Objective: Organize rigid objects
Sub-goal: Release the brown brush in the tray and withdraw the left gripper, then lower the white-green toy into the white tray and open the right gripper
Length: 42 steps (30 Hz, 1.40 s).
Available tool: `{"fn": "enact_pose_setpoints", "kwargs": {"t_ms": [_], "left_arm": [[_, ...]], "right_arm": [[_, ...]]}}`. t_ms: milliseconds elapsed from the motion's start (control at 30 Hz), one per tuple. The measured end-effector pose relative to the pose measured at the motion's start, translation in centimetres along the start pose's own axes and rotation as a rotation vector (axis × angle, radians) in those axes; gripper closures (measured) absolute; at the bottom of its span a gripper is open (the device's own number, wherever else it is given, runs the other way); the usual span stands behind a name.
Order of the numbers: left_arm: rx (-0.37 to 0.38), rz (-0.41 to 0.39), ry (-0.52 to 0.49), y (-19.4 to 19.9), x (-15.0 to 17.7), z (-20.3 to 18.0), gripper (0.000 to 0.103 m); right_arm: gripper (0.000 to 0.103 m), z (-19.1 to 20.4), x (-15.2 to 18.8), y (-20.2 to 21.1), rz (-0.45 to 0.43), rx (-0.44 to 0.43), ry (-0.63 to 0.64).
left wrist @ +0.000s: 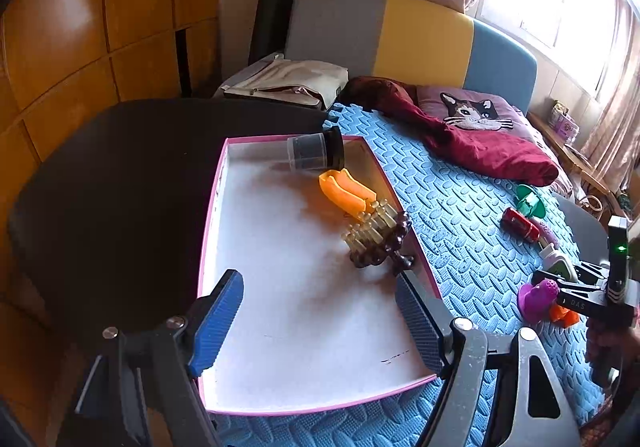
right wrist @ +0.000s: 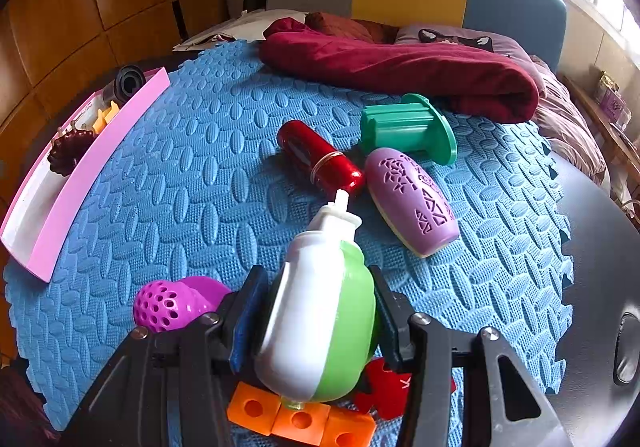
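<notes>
1. Blue foam mat (right wrist: 200, 199): it covers the work surface. The loose items lie on its right half, and the collection box sits on its left side.
2. Pink-rimmed box (left wrist: 212, 207): shallow, with a white floor. A dark-lidded jar (left wrist: 316, 155), an orange plastic piece (left wrist: 346, 189) and a dark bead-like piece (left wrist: 384, 243) crowd its far right part. The near floor is bare; judge this the best drop zone.
3. Left gripper (left wrist: 320, 327): its jaws stand wide with nothing between them, above the near end of the box.
4. Right gripper (right wrist: 316, 311): its jaws press both flanks of the white-and-green bottle (right wrist: 320, 311), which points nozzle-first toward the far side.
5. White-and-green bottle: rounded and smooth, so it may twist in the pads. Keep the squeeze steady and lift straight up before travelling left.
6. Neighbours: a purple perforated ball (right wrist: 168, 305) lies just left, orange blocks (right wrist: 300, 419) sit beneath, and a red cylinder (right wrist: 320, 161) lies just beyond the nozzle. Clear them first.
</notes>
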<state>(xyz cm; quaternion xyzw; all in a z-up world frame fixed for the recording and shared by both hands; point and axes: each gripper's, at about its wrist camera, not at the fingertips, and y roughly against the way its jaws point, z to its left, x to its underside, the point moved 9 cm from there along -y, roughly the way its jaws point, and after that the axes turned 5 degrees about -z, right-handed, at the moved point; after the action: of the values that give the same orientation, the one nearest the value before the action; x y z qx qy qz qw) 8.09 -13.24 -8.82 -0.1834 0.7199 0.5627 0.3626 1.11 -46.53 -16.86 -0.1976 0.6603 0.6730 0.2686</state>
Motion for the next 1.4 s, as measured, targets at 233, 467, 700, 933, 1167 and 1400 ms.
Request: {"fn": "enact_pose_setpoints", "kwargs": {"t_ms": [233,467,700,933,1167,1400], "left_arm": [[-0.01,0.003,0.02,0.3,0.3,1.2,0.024],[-0.038,0.001,0.029,0.4,0.4,2.4,0.024],[-0.075,-0.004,0.047,0.7,0.5,4.0,0.024],[-0.089,0.003,0.063,0.8,1.0,5.0,0.024],[-0.07,-0.016,0.071,1.3,0.7,5.3,0.024],[-0.058,-0.023,0.098,1.4,0.7,6.0,0.024]], "right_arm": [[0.054,-0.1,0.0,0.0,0.0,0.0,-0.001],[0.054,-0.1,-0.2,-0.2,0.009,0.005,-0.016],[0.057,-0.2,-0.7,-0.3,-0.005,0.029,-0.025],[0.06,-0.2,-0.9,-0.2,-0.02,0.043,-0.02],[0.062,0.1,-2.3,1.2,-0.053,0.052,-0.057],[0.062,5.1,-6.2,4.9,-0.164,-0.033,-0.022]]}}
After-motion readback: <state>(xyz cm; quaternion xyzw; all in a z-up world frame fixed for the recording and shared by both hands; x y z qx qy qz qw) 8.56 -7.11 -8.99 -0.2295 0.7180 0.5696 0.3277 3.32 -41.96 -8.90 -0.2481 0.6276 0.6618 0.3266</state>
